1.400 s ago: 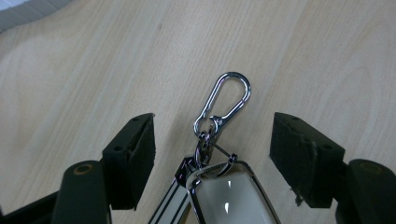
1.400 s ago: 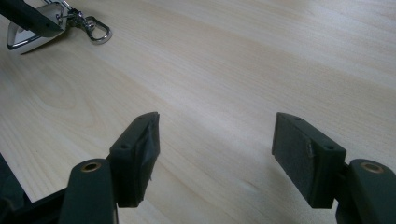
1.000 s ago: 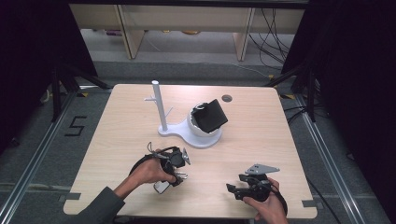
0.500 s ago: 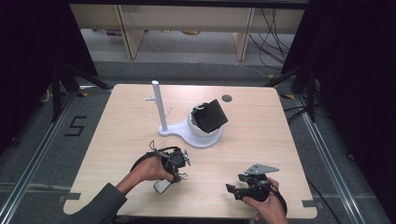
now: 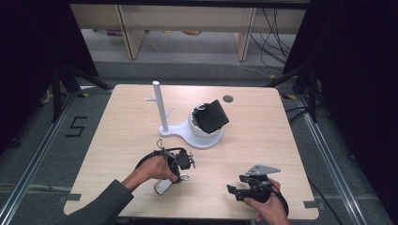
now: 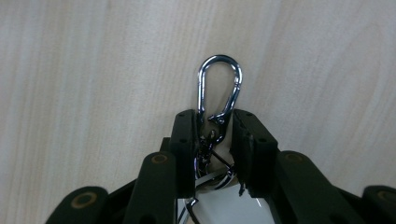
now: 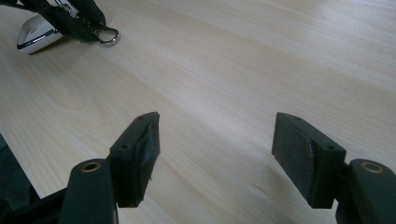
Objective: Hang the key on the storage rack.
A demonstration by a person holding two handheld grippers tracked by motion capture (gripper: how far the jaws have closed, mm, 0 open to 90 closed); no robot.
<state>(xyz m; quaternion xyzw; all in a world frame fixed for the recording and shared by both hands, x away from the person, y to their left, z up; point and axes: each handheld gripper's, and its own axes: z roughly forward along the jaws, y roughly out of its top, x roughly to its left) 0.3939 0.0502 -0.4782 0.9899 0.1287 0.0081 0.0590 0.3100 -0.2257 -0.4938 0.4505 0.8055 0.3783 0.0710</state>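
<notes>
A shiny silver clip [image 6: 220, 88] with a white tag [image 5: 163, 186] lies on the wooden table [image 5: 263, 140] near the front edge. The left gripper [image 6: 214, 140] pinches the clip's bottom end. The right gripper [image 7: 224, 144] is spread wide over bare wood. A white stand [image 5: 162, 110] sits farther back.

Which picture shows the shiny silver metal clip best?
The left gripper view: the shiny silver metal clip sits close up between the black jaws. The right gripper view shows it small and far. In the high view it is tiny.
</notes>
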